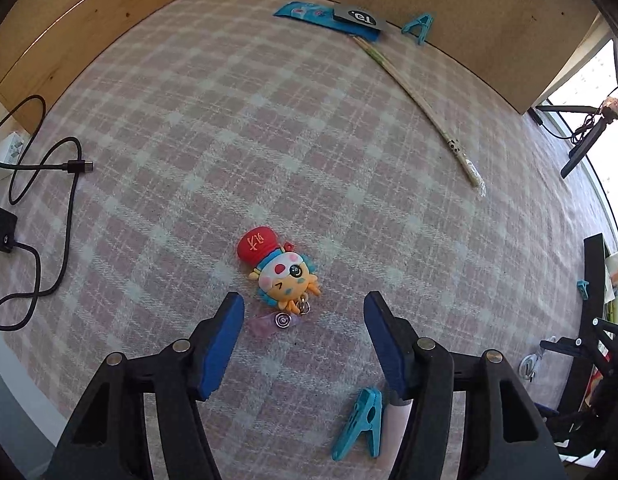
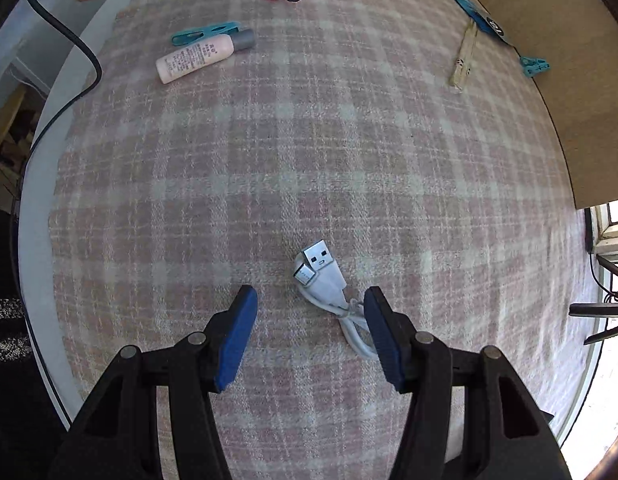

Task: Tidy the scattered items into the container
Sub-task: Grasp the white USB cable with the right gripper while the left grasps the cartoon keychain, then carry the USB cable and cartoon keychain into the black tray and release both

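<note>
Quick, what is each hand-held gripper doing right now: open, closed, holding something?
Left hand-held gripper: open, empty, above the cartoon badge reel.
Right hand-held gripper: open, empty, above the white USB cable.

Soft daylight — fisheye-warped, dark corners

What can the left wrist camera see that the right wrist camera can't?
Only the left wrist view shows the cartoon character badge reel whole, in front of the open left gripper, and the black cable.

Only the right wrist view shows the white USB cable by the open right gripper, and most of the pink bottle.

Both show the plaid cloth, blue packet, chopsticks and two teal clips.
</note>
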`<state>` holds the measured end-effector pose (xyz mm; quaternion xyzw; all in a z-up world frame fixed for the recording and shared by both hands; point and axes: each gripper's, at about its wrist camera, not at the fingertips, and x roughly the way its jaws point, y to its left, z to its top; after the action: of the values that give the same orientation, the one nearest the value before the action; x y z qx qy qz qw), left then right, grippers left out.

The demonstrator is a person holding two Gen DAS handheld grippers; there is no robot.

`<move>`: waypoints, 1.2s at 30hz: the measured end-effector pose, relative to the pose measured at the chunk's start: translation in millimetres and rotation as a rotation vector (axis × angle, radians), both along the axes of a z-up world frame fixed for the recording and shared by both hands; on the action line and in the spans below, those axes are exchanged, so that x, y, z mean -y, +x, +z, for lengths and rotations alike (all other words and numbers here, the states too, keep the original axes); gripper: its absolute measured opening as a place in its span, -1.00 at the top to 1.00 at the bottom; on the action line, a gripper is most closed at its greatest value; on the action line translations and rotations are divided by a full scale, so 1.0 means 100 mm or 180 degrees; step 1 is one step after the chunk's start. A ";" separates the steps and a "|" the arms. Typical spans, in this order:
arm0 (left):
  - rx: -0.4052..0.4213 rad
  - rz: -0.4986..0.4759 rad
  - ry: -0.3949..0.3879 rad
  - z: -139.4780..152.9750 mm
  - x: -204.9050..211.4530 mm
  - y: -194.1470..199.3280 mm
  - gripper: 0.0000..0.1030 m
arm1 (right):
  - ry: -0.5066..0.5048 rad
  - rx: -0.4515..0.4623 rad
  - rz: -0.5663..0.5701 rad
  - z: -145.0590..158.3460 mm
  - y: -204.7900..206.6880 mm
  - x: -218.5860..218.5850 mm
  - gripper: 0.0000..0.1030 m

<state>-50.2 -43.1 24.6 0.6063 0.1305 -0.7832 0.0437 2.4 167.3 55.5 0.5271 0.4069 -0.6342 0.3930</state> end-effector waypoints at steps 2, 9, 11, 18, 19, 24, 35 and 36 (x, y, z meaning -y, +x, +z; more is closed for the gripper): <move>0.0019 0.0033 0.0005 -0.02 -0.01 -0.01 -0.14 | -0.0039 0.0069 -0.0063 -0.01 -0.16 -0.03 -0.19; 0.0015 0.0087 -0.0008 -0.06 -0.04 -0.04 -0.02 | -0.0238 0.0257 -0.0413 -0.02 -0.48 -0.25 -0.32; -0.0017 0.0111 -0.0012 -0.06 -0.02 -0.02 0.29 | -0.0282 0.0241 -0.0453 0.00 -0.50 -0.27 -0.18; -0.0079 0.0157 0.0061 -0.07 0.04 0.05 0.49 | -0.0388 0.0214 -0.0827 0.07 -0.69 -0.39 0.59; -0.0096 0.0170 0.0084 -0.07 0.05 0.07 0.50 | -0.0418 0.0240 -0.0891 0.08 -0.72 -0.42 0.59; -0.0206 0.0197 0.0128 0.01 0.06 0.19 0.51 | -0.0642 0.0260 -0.1103 0.18 -0.79 -0.56 0.60; -0.0596 -0.0183 0.0133 0.67 -0.23 0.07 0.51 | -0.1079 0.0086 -0.1678 0.75 -1.18 -1.15 0.66; -0.0633 -0.0245 0.0159 0.73 -0.31 0.06 0.51 | -0.1103 0.0067 -0.1760 0.80 -1.22 -1.23 0.66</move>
<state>-44.5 -11.7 97.8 0.5310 0.1303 -0.8372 -0.0146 -119.1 290.7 135.4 0.5494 0.1302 -0.7712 0.2940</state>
